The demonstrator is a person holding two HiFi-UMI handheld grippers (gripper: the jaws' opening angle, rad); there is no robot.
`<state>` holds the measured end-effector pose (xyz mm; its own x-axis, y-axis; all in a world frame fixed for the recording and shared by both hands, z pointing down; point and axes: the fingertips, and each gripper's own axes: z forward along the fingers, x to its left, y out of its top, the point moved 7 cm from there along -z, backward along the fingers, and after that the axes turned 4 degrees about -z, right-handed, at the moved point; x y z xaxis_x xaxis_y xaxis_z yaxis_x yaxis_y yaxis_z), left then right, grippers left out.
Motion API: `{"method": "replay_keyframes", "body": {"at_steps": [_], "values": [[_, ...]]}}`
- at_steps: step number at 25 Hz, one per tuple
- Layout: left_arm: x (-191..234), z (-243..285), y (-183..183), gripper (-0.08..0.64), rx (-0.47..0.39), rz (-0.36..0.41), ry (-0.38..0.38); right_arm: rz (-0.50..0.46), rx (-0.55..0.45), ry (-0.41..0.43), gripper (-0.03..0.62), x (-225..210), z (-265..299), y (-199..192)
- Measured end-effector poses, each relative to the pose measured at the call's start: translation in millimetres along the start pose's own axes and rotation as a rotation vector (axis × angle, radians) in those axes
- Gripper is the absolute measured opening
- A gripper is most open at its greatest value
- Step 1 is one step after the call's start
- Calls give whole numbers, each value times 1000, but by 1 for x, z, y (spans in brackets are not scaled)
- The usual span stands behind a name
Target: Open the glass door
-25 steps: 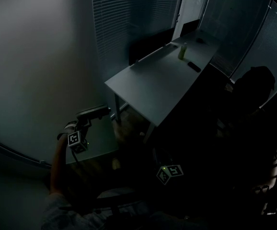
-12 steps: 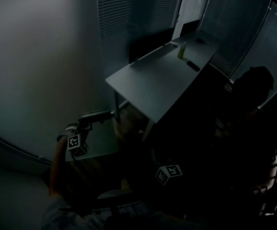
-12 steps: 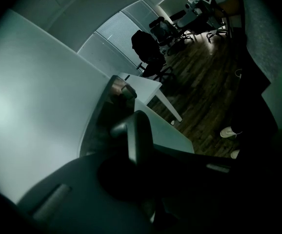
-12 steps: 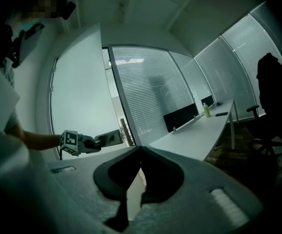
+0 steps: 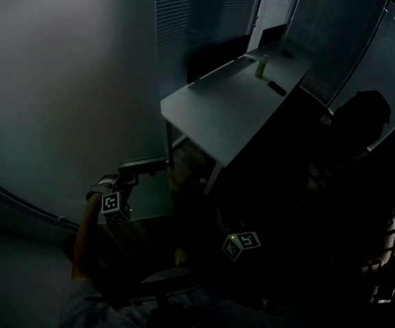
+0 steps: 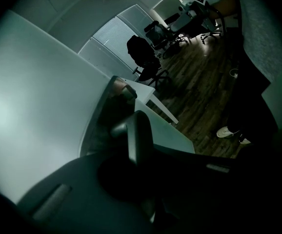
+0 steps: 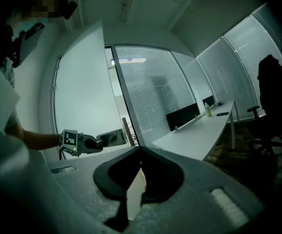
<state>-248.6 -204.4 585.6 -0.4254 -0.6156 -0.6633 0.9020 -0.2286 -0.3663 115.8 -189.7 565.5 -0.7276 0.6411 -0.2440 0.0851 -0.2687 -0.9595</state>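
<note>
The frosted glass door [image 5: 61, 101] fills the left of the head view and stands partly swung open. My left gripper [image 5: 155, 163] reaches to its free edge, jaws shut on the dark door handle [image 6: 137, 130], which runs upright between them in the left gripper view. From the right gripper view the left gripper [image 7: 108, 139] shows level at the door edge [image 7: 125, 130]. My right gripper [image 7: 140, 150] is shut with nothing in it and hangs low in front of me; the head view shows only its marker cube [image 5: 242, 243].
A long white desk [image 5: 232, 108] stands beyond the doorway with a green bottle [image 5: 261, 65] and a dark flat item [image 5: 277, 88] on it. An office chair with a dark jacket [image 5: 361, 125] is at the right. Blinds [image 5: 204, 12] line the far glass walls. The floor is wood.
The door edge and my left gripper on its handle have moved right in the head view, so the door has swung further. The right gripper has stayed low.
</note>
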Motion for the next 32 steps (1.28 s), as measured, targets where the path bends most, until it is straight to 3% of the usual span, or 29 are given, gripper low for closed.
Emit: {"method": "replay_keyframes", "body": {"at_steps": [32], "values": [[-75, -68, 14, 8, -99, 106, -17, 2, -7, -147, 3, 106, -149, -27]]}}
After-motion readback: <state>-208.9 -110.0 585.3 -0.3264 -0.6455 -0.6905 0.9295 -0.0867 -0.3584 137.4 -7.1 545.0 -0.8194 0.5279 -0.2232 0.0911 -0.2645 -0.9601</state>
